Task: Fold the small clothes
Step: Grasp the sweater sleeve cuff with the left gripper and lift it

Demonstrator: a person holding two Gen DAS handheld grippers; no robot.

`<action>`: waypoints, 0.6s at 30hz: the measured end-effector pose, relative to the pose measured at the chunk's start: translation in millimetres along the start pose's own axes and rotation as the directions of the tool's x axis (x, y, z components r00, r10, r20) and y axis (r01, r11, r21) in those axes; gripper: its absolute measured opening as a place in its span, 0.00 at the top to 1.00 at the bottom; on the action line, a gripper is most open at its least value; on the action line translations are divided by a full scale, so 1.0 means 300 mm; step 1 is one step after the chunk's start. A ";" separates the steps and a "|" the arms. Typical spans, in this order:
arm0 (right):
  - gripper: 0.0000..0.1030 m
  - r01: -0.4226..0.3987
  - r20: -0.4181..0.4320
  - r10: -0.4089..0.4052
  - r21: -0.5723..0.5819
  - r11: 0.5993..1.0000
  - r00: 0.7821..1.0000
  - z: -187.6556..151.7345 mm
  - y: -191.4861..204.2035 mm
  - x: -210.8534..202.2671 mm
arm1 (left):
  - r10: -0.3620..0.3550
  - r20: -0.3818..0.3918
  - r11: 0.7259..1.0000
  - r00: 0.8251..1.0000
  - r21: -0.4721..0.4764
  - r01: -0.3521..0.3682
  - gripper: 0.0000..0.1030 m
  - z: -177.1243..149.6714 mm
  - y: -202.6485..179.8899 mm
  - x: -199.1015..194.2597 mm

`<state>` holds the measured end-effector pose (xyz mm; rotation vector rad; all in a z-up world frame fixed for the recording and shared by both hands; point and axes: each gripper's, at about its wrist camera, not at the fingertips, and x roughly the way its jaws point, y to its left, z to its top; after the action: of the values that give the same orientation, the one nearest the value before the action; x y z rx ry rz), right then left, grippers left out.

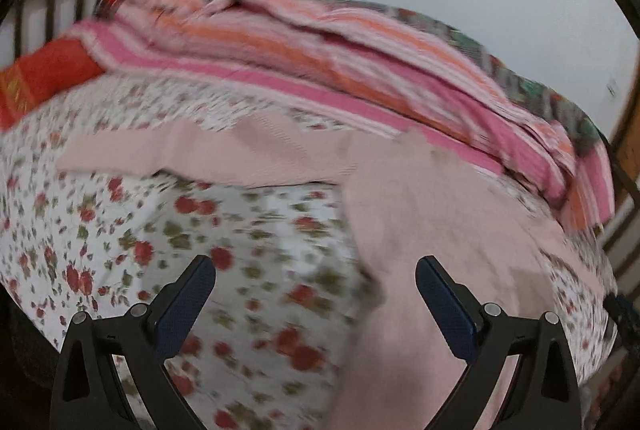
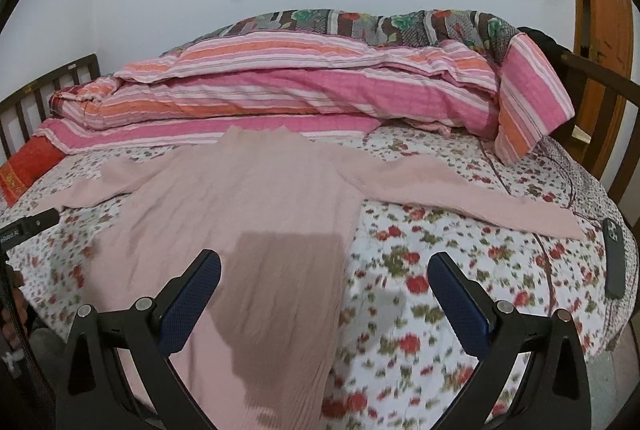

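Observation:
A pale pink long-sleeved top lies spread flat on the floral bedsheet, both sleeves stretched out sideways. My right gripper is open and empty, hovering over the top's right edge near its hem. In the blurred left wrist view the top fills the right side, with one sleeve running left. My left gripper is open and empty above the sheet, beside the top's left edge.
A folded pink and orange striped quilt lies along the far side of the bed. A red pillow sits at the left by the wooden headboard. A dark phone lies at the bed's right edge. A wooden door stands behind.

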<state>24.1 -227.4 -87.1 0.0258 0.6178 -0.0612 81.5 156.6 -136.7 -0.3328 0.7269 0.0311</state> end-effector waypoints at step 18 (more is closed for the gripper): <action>0.23 -0.076 -0.091 0.072 -0.050 0.996 0.993 0.046 0.046 0.337 | 0.260 0.021 0.900 0.965 -0.369 -0.234 0.32 0.243 0.646 0.269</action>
<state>115.4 -219.1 -134.3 -0.0002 0.7067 0.0285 161.7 355.6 -194.6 -0.5895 0.6893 0.4226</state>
